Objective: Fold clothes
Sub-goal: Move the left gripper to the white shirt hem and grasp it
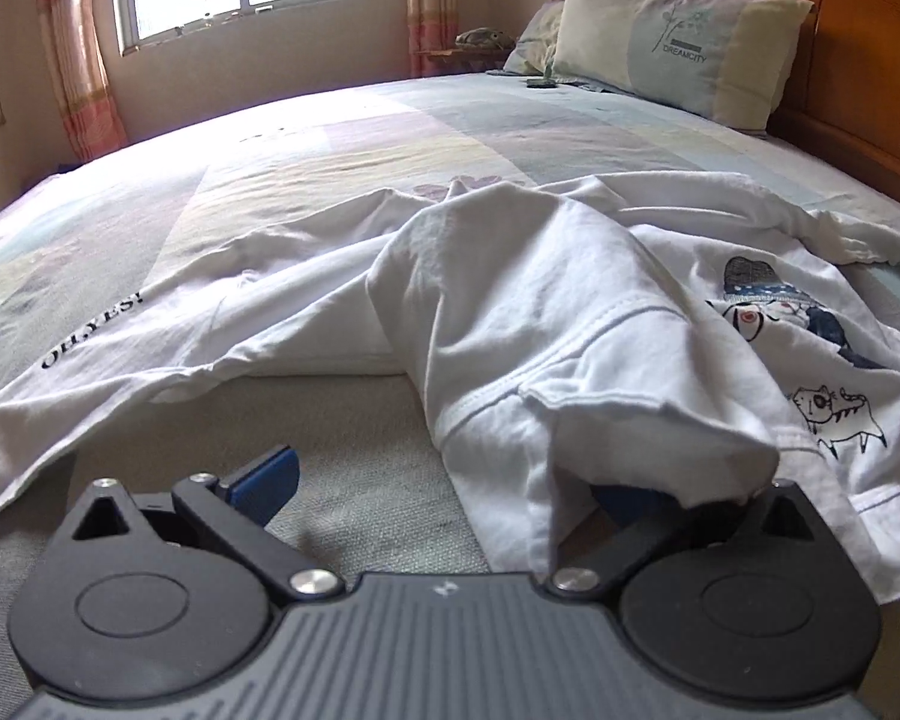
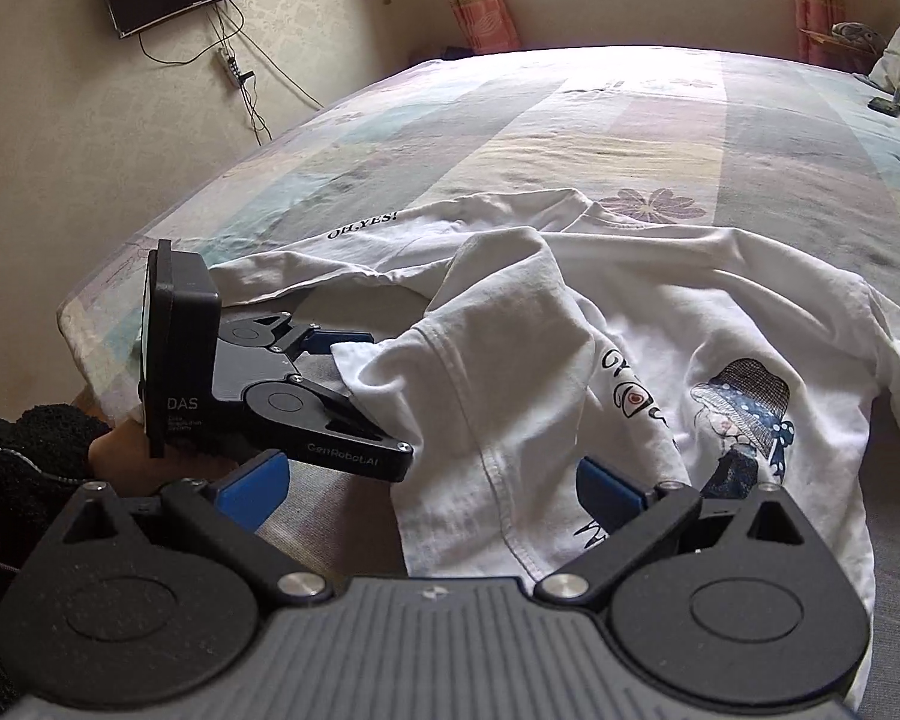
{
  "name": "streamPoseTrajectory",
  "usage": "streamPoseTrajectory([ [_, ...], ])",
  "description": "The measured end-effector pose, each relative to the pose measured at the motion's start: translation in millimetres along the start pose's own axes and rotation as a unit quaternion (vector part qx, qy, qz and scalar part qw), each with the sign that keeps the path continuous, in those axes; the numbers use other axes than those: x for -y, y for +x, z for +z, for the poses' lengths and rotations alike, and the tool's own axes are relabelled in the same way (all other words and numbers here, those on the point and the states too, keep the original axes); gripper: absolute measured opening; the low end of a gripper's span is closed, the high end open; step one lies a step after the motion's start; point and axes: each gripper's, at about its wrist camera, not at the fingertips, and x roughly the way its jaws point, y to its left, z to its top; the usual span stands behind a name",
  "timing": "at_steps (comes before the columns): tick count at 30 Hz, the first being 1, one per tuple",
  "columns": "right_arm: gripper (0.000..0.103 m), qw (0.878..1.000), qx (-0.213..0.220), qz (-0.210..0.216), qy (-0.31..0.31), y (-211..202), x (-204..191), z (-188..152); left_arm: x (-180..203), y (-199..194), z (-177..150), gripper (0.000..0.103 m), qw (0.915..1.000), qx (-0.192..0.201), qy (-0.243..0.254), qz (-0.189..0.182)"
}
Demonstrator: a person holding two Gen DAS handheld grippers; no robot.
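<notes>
Cotton T-shirt [image 2: 660, 330], white and printed, is spread crumpled on the bed [image 2: 570, 138]; it is judged light, limp and prone to sagging. Left tongs [image 1: 444, 492] and right tongs [image 2: 432, 489] are held apart around its near sleeve [image 2: 498, 420], best pinched at the hem.

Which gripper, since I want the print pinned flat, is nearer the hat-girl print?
Right. The right gripper sits just beside the hat-girl print; the left gripper is farther, beyond the bunched fabric.
</notes>
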Motion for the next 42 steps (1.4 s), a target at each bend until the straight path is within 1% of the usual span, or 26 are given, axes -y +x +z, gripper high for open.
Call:
streamPoseTrajectory([
  [3,0.103,1.000,0.005,-0.007,0.001,-4.6,1.9,-1.4,-12.8,-24.3,-0.6,0.102,0.9975,0.012,0.006,0.069],
  [7,0.103,1.000,0.008,-0.008,0.003,-6.6,5.2,-4.4,-53.3,-76.1,-7.0,0.102,0.9911,0.037,-0.024,0.125],
  [9,0.103,1.000,0.009,-0.006,0.006,-5.8,7.2,-5.3,-74.4,-102.0,-9.2,0.102,0.9881,0.044,-0.044,0.140],
  [12,0.103,1.000,0.013,0.001,0.011,-3.0,7.5,-5.5,-103.1,-133.8,-12.8,0.102,0.9872,0.043,-0.080,0.131],
  [15,0.103,1.000,0.014,0.009,0.016,0.4,5.5,-6.2,-120.9,-143.6,-12.9,0.102,0.9901,0.027,-0.108,0.086],
  [17,0.103,1.000,0.013,0.016,0.020,2.7,4.3,-6.9,-125.9,-139.5,-13.3,0.102,0.9905,0.018,-0.132,0.035],
  [18,0.103,0.999,0.013,0.019,0.023,3.7,3.8,-7.3,-126.2,-134.7,-13.1,0.102,0.9894,0.013,-0.144,0.006],
  [19,0.103,0.999,0.012,0.021,0.025,4.6,2.7,-8.5,-125.6,-128.5,-12.5,0.102,0.9874,0.008,-0.156,-0.023],
  [21,0.103,0.999,0.009,0.021,0.029,5.8,2.5,-11.3,-121.8,-113.0,-9.0,0.102,0.9821,0.010,-0.172,-0.077],
  [23,0.103,0.999,0.004,0.021,0.036,6.4,3.1,-15.1,-114.9,-92.5,-3.3,0.102,0.9775,0.013,-0.173,-0.120],
  [25,0.103,0.999,0.000,0.019,0.045,7.5,4.8,-18.8,-111.5,-65.0,4.0,0.102,0.9726,0.008,-0.173,-0.155],
  [29,0.103,0.998,-0.007,0.013,0.058,9.0,9.6,-23.3,-113.9,-11.5,17.8,0.102,0.9662,-0.016,-0.176,-0.187],
  [31,0.103,0.998,-0.007,0.011,0.064,9.6,12.7,-24.5,-118.2,17.2,22.5,0.102,0.9642,-0.037,-0.174,-0.197],
  [33,0.103,0.997,-0.007,0.007,0.076,11.8,18.4,-24.9,-123.0,43.3,24.6,0.102,0.9584,-0.063,-0.173,-0.218],
  [34,0.103,0.996,-0.008,0.005,0.083,13.7,22.5,-24.9,-125.3,54.9,24.9,0.102,0.9530,-0.076,-0.176,-0.235],
  [36,0.103,0.995,-0.009,0.002,0.097,17.7,30.0,-25.0,-131.2,65.3,26.4,0.102,0.9395,-0.082,-0.179,-0.280],
  [39,0.103,0.994,-0.012,0.002,0.113,24.1,39.7,-25.0,-137.9,77.0,31.0,0.102,0.9095,-0.109,-0.190,-0.353],
  [42,0.103,0.992,-0.017,0.004,0.122,30.8,47.2,-24.6,-140.8,94.5,31.5,0.102,0.8752,-0.138,-0.202,-0.417],
])
